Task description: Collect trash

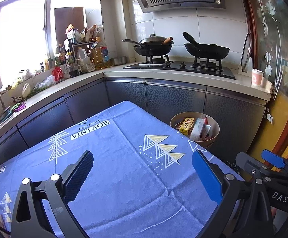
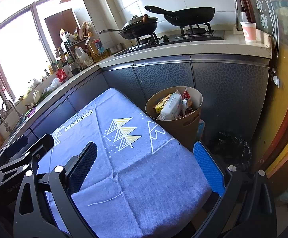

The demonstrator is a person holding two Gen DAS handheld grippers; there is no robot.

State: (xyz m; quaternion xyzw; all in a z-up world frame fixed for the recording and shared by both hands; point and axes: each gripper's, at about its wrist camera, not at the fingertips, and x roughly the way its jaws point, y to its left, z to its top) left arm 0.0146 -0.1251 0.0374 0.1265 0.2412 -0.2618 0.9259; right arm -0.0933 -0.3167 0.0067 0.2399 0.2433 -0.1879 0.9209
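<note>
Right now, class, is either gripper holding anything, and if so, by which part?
Nothing is held. The left gripper and the right gripper are both open above the blue tablecloth, with nothing between their fingers.

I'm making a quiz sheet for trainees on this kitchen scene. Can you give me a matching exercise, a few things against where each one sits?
Things:
1. yellow printed box
2. pink-and-white paper cup
3. lidded black wok with a wooden handle
4. big yellow oil bottle

Places:
A. at the right end of the counter
B. on the left burner of the stove
C. inside the round tan bin beside the table
D. among the bottles in the counter corner

Pairs: 1-C, 2-A, 3-B, 4-D
</note>
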